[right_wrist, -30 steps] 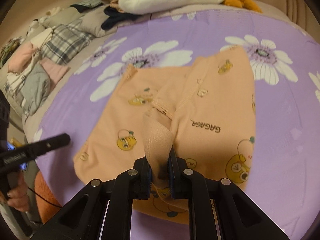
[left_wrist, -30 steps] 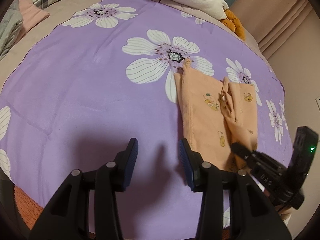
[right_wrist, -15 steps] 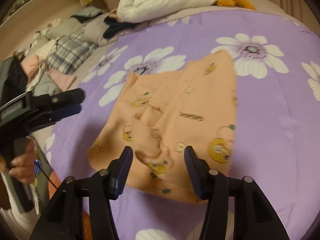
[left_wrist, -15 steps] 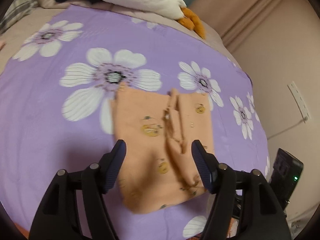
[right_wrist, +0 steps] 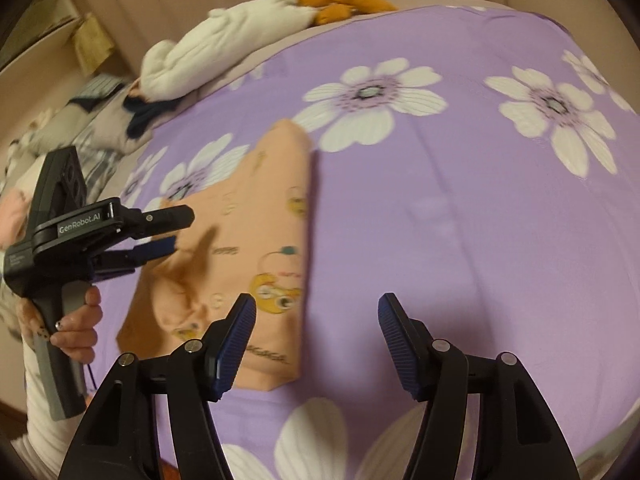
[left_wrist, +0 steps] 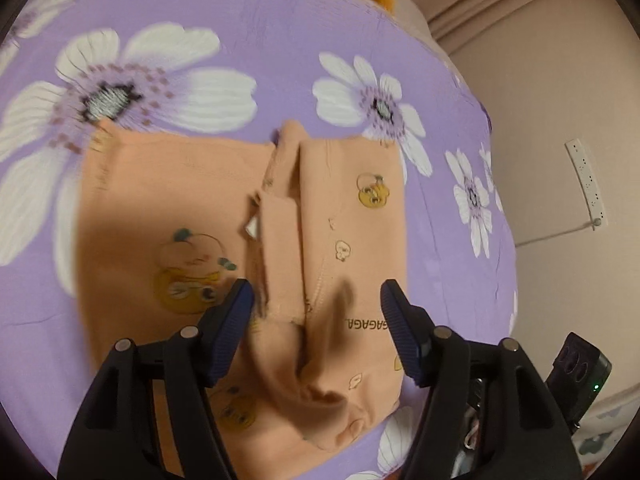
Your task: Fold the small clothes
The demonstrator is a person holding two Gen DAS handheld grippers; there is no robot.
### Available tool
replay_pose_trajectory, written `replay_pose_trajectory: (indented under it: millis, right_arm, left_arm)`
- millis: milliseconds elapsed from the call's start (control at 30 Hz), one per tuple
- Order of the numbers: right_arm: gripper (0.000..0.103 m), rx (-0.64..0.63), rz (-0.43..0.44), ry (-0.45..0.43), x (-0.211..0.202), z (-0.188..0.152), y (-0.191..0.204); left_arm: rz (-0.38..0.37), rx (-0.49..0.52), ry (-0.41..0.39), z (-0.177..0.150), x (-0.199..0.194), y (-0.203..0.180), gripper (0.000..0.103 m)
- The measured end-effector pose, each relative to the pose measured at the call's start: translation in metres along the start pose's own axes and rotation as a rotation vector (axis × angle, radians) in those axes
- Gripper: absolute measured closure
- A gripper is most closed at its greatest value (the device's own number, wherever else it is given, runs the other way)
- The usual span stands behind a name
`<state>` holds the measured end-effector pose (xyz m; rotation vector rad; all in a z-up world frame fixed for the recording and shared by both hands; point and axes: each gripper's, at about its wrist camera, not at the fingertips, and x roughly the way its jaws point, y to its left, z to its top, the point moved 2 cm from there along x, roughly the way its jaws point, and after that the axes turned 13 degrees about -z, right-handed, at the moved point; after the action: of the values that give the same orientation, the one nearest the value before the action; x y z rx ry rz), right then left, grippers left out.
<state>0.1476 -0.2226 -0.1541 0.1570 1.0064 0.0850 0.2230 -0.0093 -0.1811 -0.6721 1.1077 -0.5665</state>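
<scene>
Step in hand: you are partway through folding the peach garment (left_wrist: 224,208); its side panels already lie over the middle, and a loose bunched ridge (left_wrist: 288,280) runs down the centre.
Garment place: it lies flat on the purple flowered bedspread (right_wrist: 460,220), on the bed, its long straight edge facing your right side.
Left tongs (left_wrist: 318,300): wide open, holding nothing, hovering just above the ridge with the printed lettering between the pads.
Right tongs (right_wrist: 318,316): wide open and empty, over bare bedspread just beside the garment's straight edge.
How to do it well: lower your left tongs so the pads straddle only the raised ridge, not the layers under it. Pinch near the near end, where the cloth bunches most, then pull it flat along the seam. Bring your right tongs back to pin the straight edge, or the whole piece will likely slide.
Risk: soft knit drags its lower layers along, so a deep pinch could undo the folds.
Material: thin, limp jersey-like cloth, peach with small yellow cartoon prints; a small white tag shows at the ridge.
Bedspread: smooth, slightly slick-looking fabric with big white flowers.
Blur: the garment's near edge is smeared, so I cannot tell its exact outline there.
</scene>
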Motion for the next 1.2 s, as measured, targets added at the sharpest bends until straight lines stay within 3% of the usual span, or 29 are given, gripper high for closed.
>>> replay_pose_trajectory:
  millis: [67,200,267,300,333,433,800,1200]
  right_arm:
    - [0.039,0.02,-0.004,0.006,0.002,0.0,-0.006]
    - [0.039,0.042,0.002,0.012,0.003,0.0,-0.013]
    - [0.039,0.048,0.001,0.011,0.003,-0.001,-0.014]
    - [0.039,0.051,0.003,0.011,0.002,-0.001,-0.014]
    - [0.039,0.053,0.005,0.012,0.002,-0.002,-0.014]
    - [0.039,0.058,0.007,0.016,0.003,-0.004,-0.014]
    - [0.039,0.05,-0.008,-0.003,-0.004,0.0,-0.013]
    - [0.039,0.014,0.006,-0.012,-0.009,0.001,-0.003]
  left_arm:
    - [0.015,-0.006,0.009,0.002,0.007,0.001,0.044]
    - [-0.026,-0.017,0.035,0.005,0.018,0.005,0.052]
    - [-0.015,-0.027,0.041,0.005,0.021,0.008,0.065]
    - [-0.008,-0.02,0.047,0.005,0.024,0.009,0.079]
    - [-0.014,-0.015,0.051,0.004,0.025,0.009,0.085]
    - [-0.018,-0.026,0.021,0.004,0.021,0.007,0.089]
    - [0.068,0.154,-0.093,0.006,-0.041,-0.049,0.089]
    - [0.152,0.141,-0.142,-0.002,-0.076,-0.024,0.089]
